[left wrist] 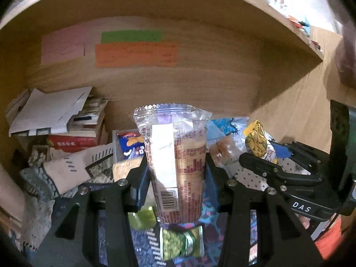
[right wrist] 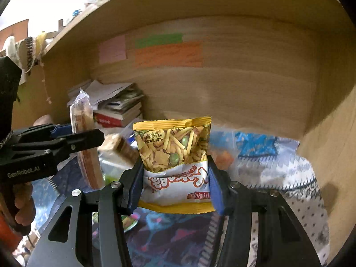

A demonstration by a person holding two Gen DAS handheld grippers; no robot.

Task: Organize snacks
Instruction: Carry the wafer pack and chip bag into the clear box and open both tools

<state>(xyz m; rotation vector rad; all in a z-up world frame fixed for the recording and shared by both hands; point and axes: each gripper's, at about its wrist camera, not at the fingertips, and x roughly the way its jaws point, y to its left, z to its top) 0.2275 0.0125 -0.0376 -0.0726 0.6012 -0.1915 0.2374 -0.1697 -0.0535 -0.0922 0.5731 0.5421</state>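
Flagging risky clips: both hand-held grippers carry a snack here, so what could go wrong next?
1. The left hand-held gripper pinches the clear packet low down; its tall top may flop or slip.
2. The right hand-held gripper holds the yellow bag close beside the left one, so they could collide.
3. The bin already looks crowded; packets may spill.

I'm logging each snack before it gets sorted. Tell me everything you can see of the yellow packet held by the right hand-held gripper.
The yellow snack packet is a small glossy pillow bag with crimped yellow seams top and bottom. Its upper half pictures fried sticks and green peas; the lower half is white with red lettering. It looks sealed and puffy, held roughly upright, lifted in front of the wooden shelf. The right hand-held gripper pinches its sides between blue pads; nothing else visibly touches it.
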